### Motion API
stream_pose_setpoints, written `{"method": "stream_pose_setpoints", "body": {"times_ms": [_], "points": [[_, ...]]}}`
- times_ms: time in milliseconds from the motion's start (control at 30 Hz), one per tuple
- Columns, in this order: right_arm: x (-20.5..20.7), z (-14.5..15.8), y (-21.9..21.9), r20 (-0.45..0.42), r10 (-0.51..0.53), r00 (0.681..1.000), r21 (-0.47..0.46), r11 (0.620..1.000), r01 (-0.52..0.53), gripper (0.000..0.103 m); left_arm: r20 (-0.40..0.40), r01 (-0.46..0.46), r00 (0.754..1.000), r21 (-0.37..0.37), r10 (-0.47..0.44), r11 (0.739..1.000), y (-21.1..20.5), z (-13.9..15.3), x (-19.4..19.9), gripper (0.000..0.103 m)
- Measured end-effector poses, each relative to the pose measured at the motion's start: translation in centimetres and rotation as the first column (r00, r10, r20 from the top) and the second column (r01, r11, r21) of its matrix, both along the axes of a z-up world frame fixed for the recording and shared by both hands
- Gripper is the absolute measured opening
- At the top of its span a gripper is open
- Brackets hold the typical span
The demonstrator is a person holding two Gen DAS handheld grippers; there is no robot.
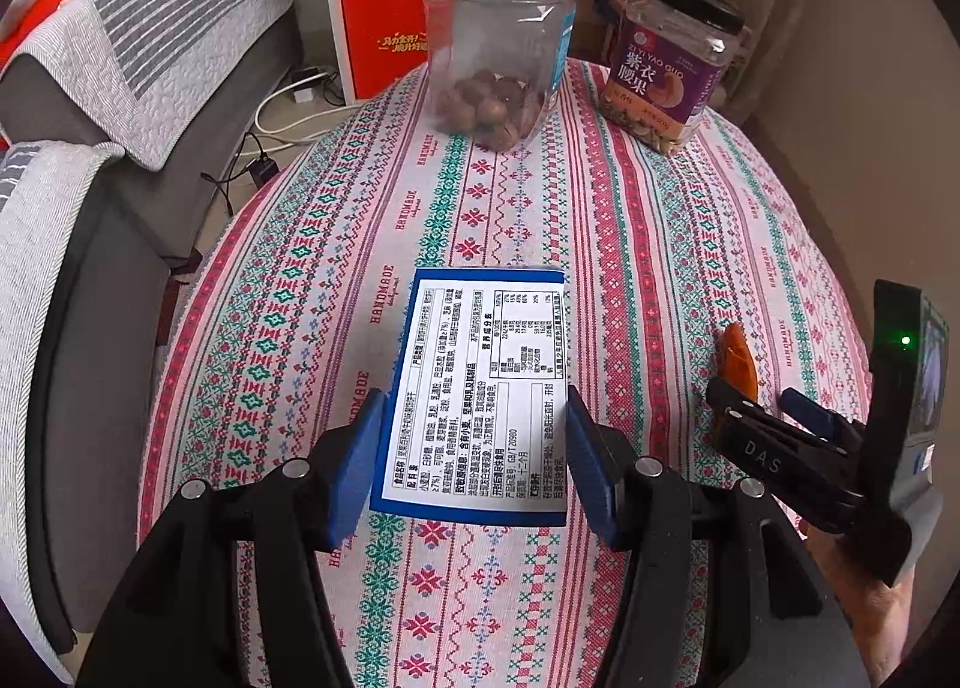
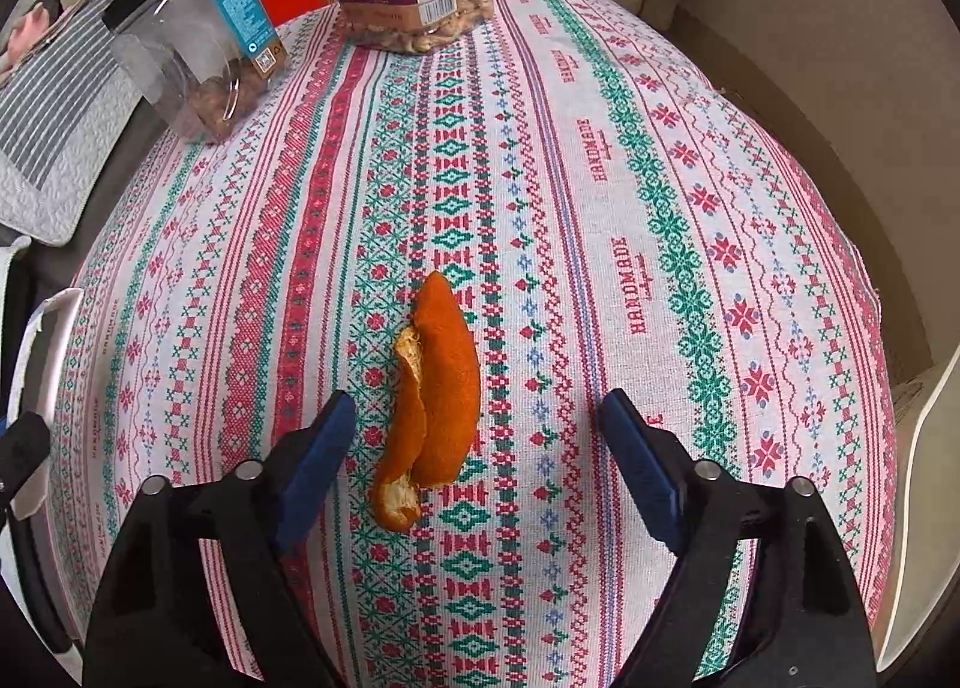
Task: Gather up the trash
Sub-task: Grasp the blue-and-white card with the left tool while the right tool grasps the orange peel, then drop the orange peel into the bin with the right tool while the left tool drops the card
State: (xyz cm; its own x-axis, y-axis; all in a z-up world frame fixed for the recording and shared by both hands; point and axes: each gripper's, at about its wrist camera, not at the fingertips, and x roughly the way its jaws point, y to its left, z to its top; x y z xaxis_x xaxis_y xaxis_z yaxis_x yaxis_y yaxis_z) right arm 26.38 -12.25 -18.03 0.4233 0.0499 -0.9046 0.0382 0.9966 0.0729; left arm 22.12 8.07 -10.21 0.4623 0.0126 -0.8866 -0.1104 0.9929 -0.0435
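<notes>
A flat blue-edged box with a white printed label lies on the patterned tablecloth. My left gripper straddles its near end, the blue pads at its two sides; the box rests on the cloth. An orange peel lies on the cloth in the right wrist view. My right gripper is open around its near end, the peel closer to the left pad and not touching either. The peel and the right gripper also show in the left wrist view at the right.
A clear jar of nuts with a black lid and a purple-labelled cashew jar stand at the table's far end. A grey sofa with a striped cover is at the left, a red box and shelves behind.
</notes>
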Motion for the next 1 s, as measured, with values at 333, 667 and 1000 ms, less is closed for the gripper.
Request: {"method": "stream_pose_setpoints", "body": {"times_ms": [333, 667, 1000], "points": [[-2.2, 2.5, -1.4, 0.039, 0.063, 0.997, -0.002, 0.998, -0.063, 0.020, 0.035, -0.040, 0.999, -0.022, 0.041, 0.999, 1.2, 1.4, -1.3, 0.057], [-5.6, 6.9, -3.5, 0.149, 0.118, 0.982, -0.036, 0.993, -0.114, 0.020, 0.090, -0.053, 0.994, -0.057, 0.058, 0.997, 0.4, 3.3, -3.3, 0.057], [-9.1, 10.4, -5.4, 0.234, 0.144, 0.962, -0.035, 0.990, -0.139, 0.020, 0.127, -0.036, 0.991, -0.033, 0.040, 0.999, -1.4, 4.2, -5.2, 0.057]]}}
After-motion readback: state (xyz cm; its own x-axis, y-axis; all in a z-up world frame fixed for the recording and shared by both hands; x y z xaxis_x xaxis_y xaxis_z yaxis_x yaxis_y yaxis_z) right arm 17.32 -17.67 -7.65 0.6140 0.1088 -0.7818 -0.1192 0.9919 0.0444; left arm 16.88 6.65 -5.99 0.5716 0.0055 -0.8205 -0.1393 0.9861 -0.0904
